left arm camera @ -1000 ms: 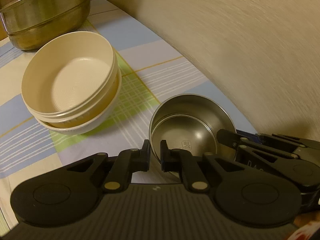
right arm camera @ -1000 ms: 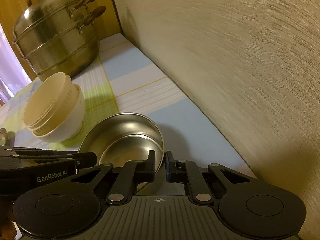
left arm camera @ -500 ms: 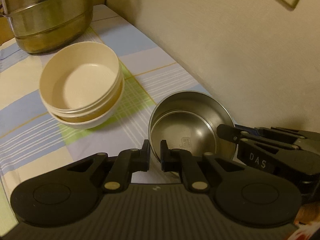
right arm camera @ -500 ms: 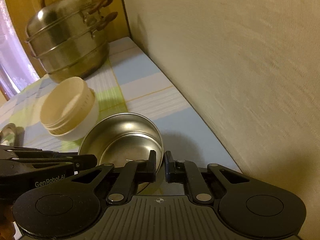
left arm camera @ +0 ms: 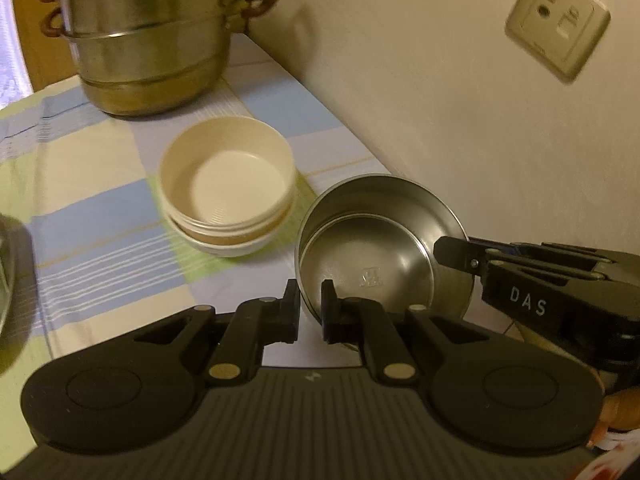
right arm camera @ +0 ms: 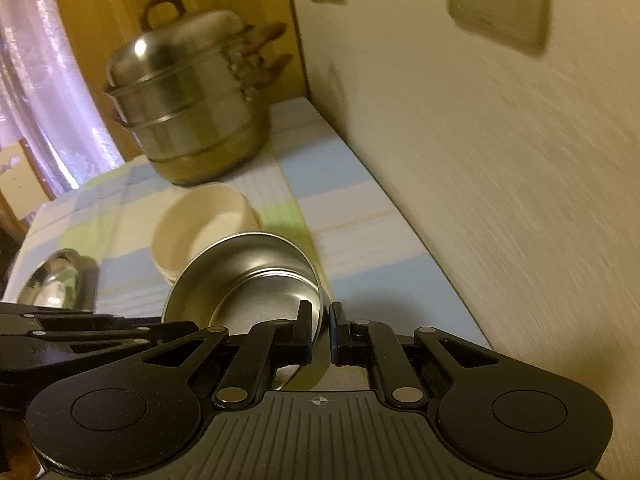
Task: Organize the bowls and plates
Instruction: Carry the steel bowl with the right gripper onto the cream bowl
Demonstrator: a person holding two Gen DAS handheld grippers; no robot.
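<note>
Stainless-steel bowls (left arm camera: pixel 380 248), nested and pinched at opposite rims by left claw (left arm camera: pixel 311 306) and right claw (right arm camera: pixel 320 332), hang above the checked tabletop (left arm camera: pixel 100 216), right of stacked cream bowls (left arm camera: pixel 228 184); stiff, light, probably slippery, so thin rims suit gripping.

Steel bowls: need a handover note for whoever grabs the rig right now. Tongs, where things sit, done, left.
Left tongs: shut on the near rim of the steel bowls.
Right tongs: shut on the opposite rim of the same bowls; both pairs carry them together.
Steel bowls: two nested, held tilted beside the wall.
Cream bowls: nested stack on the checked tablecloth, in front of the steel steamer pot.
Another steel dish sits at the left edge, apart from the rest.
Done: cream bowls stacked, steel bowls nested.
Left: set the steel bowls down, probably deal with the loose dish.
</note>
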